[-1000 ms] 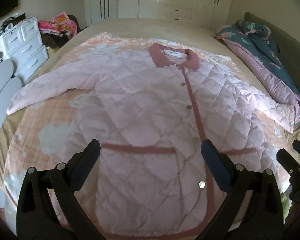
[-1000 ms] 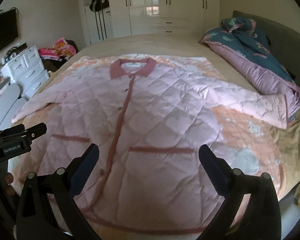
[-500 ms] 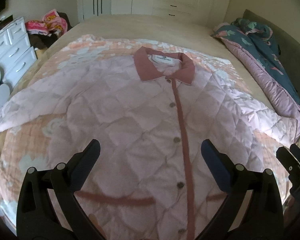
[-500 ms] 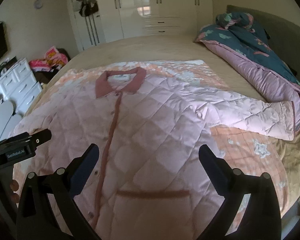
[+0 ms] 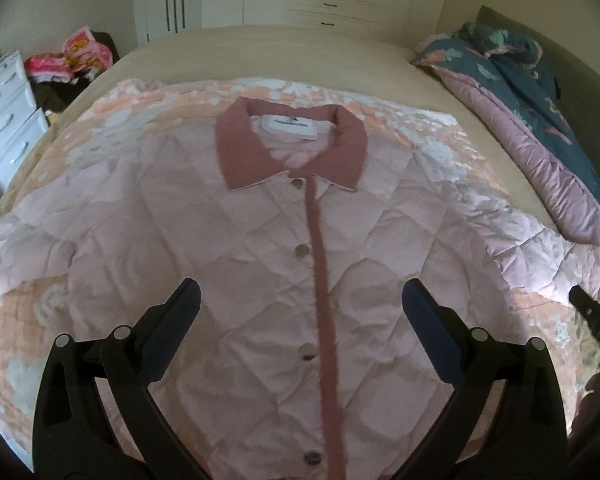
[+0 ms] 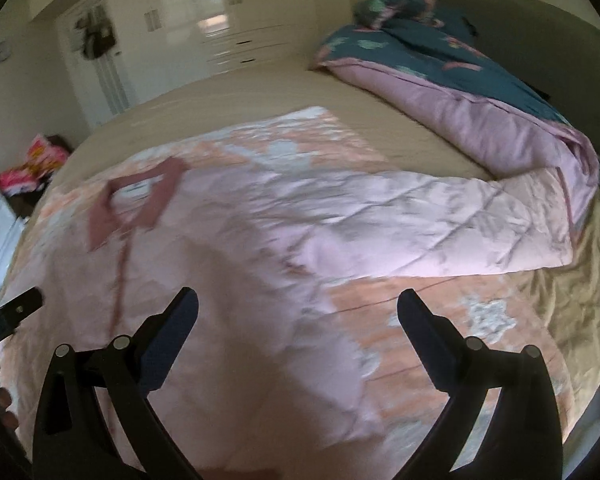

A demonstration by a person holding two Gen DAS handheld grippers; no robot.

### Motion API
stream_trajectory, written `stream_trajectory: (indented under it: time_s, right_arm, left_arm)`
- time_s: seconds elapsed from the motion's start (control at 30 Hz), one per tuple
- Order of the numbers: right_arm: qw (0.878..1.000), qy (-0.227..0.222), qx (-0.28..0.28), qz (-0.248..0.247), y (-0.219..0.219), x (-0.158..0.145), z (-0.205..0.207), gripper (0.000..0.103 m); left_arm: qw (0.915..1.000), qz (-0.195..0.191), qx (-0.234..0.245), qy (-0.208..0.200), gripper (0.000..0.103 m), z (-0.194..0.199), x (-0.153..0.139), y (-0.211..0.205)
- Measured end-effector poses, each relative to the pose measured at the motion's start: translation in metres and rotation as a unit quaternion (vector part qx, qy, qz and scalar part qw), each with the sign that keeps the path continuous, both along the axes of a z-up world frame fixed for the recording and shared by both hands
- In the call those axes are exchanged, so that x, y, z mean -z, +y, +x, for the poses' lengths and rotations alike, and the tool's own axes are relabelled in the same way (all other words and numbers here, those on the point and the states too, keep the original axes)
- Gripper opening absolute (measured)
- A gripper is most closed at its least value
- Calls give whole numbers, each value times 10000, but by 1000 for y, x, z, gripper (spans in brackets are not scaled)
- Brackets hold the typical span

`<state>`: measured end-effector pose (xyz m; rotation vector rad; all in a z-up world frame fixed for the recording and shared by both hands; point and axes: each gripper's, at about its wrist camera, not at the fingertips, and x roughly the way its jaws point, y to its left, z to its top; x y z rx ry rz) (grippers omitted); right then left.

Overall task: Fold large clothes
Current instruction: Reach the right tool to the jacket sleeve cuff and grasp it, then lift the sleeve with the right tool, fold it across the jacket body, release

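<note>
Bed (image 5: 284,46) fills room, peach blanket (image 5: 32,320) spread over it. Pink quilted jacket (image 5: 236,248) flat on blanket, buttoned, collar (image 5: 240,148) away from cameras, right sleeve (image 6: 440,224) stretched toward heaped duvet (image 6: 460,100). Left gripper (image 5: 300,304) above jacket chest, jaws released. Right gripper (image 6: 298,308) near sleeve side, jaws released, holding nothing.

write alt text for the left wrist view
A pink quilted jacket lies flat and buttoned on a bed, its darker collar toward the far side, sleeves spread out. The open left gripper hovers above its chest. A rolled duvet lies at the right.
</note>
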<state>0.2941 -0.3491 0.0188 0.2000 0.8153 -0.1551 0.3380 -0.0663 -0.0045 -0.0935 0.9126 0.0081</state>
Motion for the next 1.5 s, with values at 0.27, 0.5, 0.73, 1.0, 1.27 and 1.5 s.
stream_trajectory:
  time_s: [0.27,0.5,0.73,1.0,1.27,1.5]
  right_arm:
    - [9947,293,971,192,-85,35,13,99]
    - [9834,580,1637,528,-150,74,15,99]
    - [9637,539,2439,944,-218,98,20,99]
    - [9306,307,3228,1700,-284,127,28,99]
    - [9239,-56,3363,1825,-309,118,26,38]
    - [9636,-860,2212,1232,-265,40,42,17]
  left_arm:
    - [9993,262,195,188,94,29,26,-34]
    - [9985,152,291,428,94,50,49,-49]
    - [9982,340,231,438,94,66,61,-55]
    - [9979,370,109,523,94,72,67,-47]
    - [9987,399,67,310,94,59,37,-31]
    - [9985,536,4,-148,94,44,-4,-16]
